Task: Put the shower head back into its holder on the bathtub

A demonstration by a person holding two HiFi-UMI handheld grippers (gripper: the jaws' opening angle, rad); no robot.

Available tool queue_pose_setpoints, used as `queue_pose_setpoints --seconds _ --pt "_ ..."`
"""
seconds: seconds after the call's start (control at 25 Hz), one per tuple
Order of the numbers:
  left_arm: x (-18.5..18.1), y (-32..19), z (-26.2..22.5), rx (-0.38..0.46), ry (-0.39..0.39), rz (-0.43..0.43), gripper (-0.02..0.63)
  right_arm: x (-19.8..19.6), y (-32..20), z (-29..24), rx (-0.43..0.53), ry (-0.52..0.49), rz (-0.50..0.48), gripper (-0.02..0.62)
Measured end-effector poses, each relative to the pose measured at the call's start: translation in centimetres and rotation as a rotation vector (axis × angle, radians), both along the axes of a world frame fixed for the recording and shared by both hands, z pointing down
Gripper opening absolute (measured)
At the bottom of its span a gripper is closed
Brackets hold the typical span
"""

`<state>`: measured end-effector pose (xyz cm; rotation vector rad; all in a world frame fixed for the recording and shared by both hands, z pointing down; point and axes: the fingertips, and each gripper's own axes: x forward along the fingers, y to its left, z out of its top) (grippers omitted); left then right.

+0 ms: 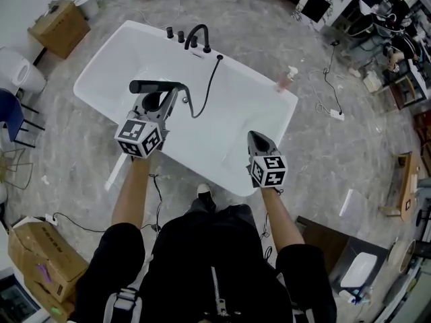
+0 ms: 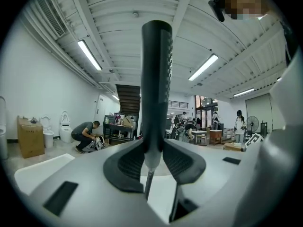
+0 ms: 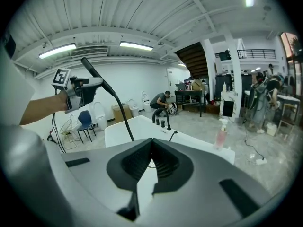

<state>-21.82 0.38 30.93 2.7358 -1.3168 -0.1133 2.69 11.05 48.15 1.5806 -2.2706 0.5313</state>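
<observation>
A white bathtub lies below me, with a black faucet and several black fittings on its far rim. My left gripper is shut on the black shower head, which it holds level over the tub. Its black hose runs to a fitting on the far rim. In the left gripper view the shower head stands upright between the pads of the left gripper. My right gripper is shut and empty over the tub's near right part. The right gripper view shows the right gripper, the left gripper, the hose and the faucet.
A pink pump bottle stands on the tub's right rim. A cardboard box, a toilet and a blue chair are at the left. Cables and a power strip lie on the floor at the right. People work at desks beyond.
</observation>
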Motion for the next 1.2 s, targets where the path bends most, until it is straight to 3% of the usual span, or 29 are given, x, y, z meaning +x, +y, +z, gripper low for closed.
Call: queue_pose_setpoints --seconds 0.28,0.68,0.96,1.2 --pt "0.8 -1.6 0.4 -0.007 -0.012 -0.022 0.14 -0.2 -3.1 1.4 -0.003 -0.002 -0.062 0.045" --pt "1.0 -4.6 0.3 -0.032 0.006 -0.17 0.14 4.0 -8.2 2.4 0.014 0.041 -0.148 0.294" --pt "4.3 -6.1 -0.6 -0.034 0.017 -0.306 0.14 9.1 -12.1 3.3 0.008 0.037 -0.266 0.316" --pt "4.6 -7.6 -2.1 -0.031 0.061 -0.38 0.14 9.1 -14.6 4.5 -0.029 0.037 -0.383 0.324"
